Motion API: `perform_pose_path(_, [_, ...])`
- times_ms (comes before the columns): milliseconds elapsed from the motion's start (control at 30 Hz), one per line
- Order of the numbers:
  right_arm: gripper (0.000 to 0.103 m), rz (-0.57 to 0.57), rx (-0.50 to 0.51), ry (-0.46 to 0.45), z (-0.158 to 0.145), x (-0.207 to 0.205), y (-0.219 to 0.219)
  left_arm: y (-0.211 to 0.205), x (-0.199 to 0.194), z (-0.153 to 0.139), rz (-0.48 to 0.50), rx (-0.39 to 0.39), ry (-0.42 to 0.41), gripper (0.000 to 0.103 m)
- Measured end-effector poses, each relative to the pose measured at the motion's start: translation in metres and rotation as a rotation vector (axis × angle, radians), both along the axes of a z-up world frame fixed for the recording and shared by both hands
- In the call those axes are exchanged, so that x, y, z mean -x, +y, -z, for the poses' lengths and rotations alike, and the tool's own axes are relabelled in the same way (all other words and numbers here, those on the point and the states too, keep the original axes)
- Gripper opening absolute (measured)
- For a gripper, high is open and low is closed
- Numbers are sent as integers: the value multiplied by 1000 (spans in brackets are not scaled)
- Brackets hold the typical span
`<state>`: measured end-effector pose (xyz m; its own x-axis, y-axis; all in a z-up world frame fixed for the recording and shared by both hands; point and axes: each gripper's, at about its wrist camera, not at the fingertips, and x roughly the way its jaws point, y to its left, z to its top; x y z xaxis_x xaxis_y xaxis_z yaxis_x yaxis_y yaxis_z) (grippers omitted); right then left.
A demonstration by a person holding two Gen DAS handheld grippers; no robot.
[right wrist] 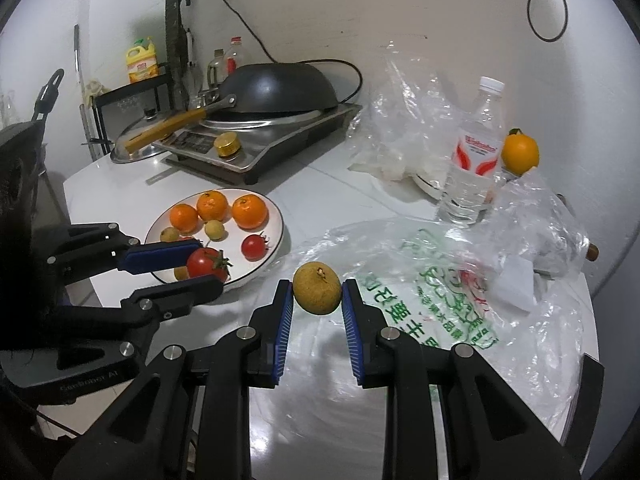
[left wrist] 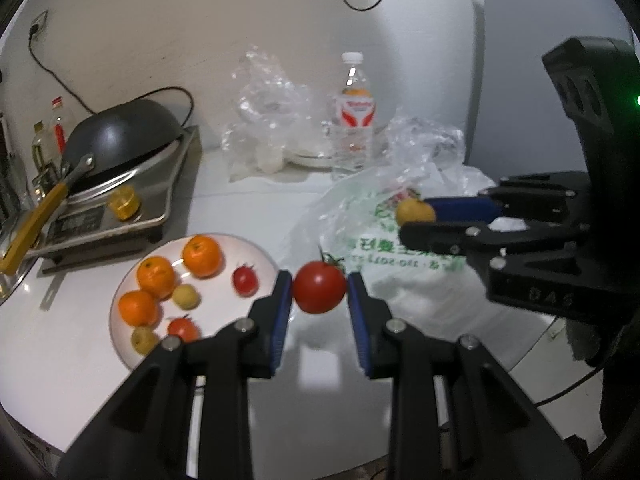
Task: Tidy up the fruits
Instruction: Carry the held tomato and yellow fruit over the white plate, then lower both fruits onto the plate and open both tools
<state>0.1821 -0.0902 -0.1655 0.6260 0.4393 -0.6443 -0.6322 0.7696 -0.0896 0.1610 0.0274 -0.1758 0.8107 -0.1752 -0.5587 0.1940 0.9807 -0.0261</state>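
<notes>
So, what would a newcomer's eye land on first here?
Probably the red tomato pinched between the left gripper fingers, beside the white plate of oranges and small fruit. Next, the yellow-brown fruit clamped in the right gripper, above the printed plastic bag.

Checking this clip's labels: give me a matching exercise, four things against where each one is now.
Things:
1. tomato
2. yellow-brown fruit
3. three oranges
4. lone orange

Places:
A. on the plate
B. in the right gripper
C. behind the bottle
D. in the left gripper

Pairs: 1-D, 2-B, 3-A, 4-C
</notes>
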Motion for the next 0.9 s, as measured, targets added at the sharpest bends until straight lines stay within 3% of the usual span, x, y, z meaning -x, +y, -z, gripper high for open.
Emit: perform_pose_path(900, [27,-71,60,38,27,-1,59,82,7,43,-152,11,59,29])
